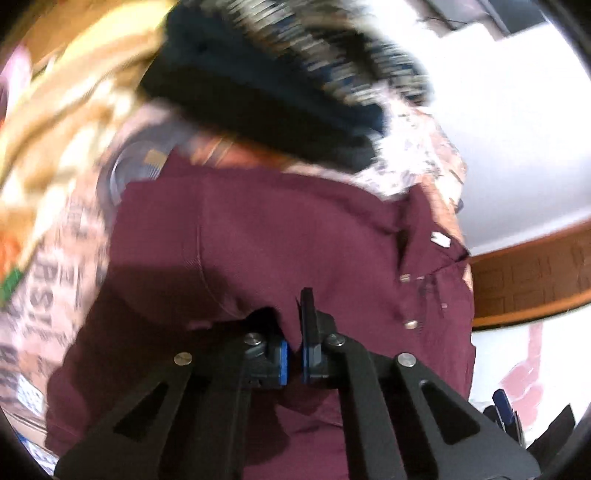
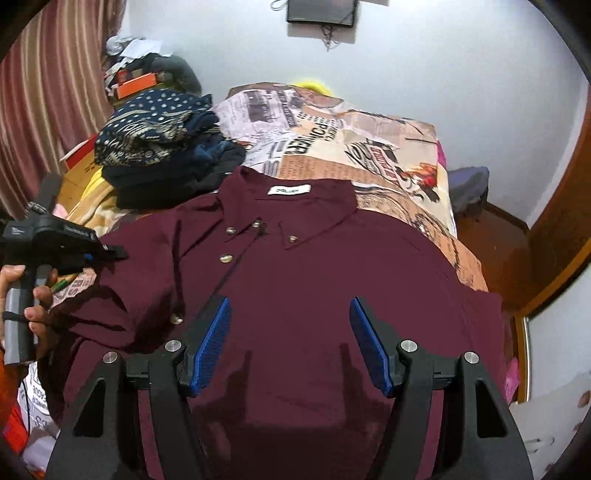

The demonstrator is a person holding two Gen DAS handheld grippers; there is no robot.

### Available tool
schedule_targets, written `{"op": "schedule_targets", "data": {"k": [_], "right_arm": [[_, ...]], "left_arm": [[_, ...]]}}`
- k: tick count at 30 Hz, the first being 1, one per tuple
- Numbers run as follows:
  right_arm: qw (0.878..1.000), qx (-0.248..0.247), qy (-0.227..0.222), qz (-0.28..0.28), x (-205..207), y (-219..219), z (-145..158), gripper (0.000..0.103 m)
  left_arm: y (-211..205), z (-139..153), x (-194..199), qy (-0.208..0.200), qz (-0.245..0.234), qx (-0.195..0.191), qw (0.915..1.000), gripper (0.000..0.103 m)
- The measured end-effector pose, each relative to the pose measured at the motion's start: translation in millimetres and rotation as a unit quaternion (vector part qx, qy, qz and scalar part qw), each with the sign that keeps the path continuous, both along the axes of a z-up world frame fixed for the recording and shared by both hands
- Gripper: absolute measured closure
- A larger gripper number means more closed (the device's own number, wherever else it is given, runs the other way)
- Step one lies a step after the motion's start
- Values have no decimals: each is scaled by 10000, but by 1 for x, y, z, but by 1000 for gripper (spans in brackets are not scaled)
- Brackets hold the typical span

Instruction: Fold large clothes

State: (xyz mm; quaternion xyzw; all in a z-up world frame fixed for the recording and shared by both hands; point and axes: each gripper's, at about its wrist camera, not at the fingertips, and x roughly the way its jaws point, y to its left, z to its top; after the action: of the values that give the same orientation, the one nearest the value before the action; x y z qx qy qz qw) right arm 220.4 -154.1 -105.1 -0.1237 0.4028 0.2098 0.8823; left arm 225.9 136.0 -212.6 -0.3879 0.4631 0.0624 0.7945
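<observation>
- Maroon button-up shirt (image 2: 314, 266) spread front-up across the near half of a bed covered by a newspaper-print sheet (image 2: 332, 136); collar and white neck label (image 2: 289, 190) toward the far end, placket buttons running down left of centre.
- Right gripper (image 2: 290, 345) poised over the shirt's lower front, blue pads (image 2: 212, 339) spread wide apart, nothing between them, shadows of both fingers cast on the cloth below.
- Left gripper (image 1: 293, 354) clamped on a fold of the maroon shirt (image 1: 258, 240), blue pads nearly together with cloth pinched between; much of that view smeared by motion blur.
- Seen from the right wrist, the left gripper (image 2: 110, 253) at the shirt's left edge near the sleeve, held by the person's left hand (image 2: 33, 299) around a grey handle.
- Stack of dark folded clothes (image 2: 166, 147) on the bed's far left, just beyond the shirt's left shoulder, topped by a navy piece with pale dots and patterned trim; same dark stack (image 1: 258, 85) far ahead in the left wrist view.
- Striped curtain (image 2: 48, 81) at far left, white wall behind, dark framed panel (image 2: 321, 13) high on it, wooden trim (image 2: 561, 236) on the right.
</observation>
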Motion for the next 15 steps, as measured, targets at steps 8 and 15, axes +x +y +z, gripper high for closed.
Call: {"op": "schedule_targets", "data": {"k": [8, 15], "right_arm": [[9987, 126, 77, -489, 11, -37, -1, 41], [9931, 269, 53, -1141, 18, -83, 7, 41]], "left_arm": [[-77, 107, 47, -1273, -1040, 765, 9834, 100], [-183, 154, 69, -1889, -2428, 893, 9473, 101]]}}
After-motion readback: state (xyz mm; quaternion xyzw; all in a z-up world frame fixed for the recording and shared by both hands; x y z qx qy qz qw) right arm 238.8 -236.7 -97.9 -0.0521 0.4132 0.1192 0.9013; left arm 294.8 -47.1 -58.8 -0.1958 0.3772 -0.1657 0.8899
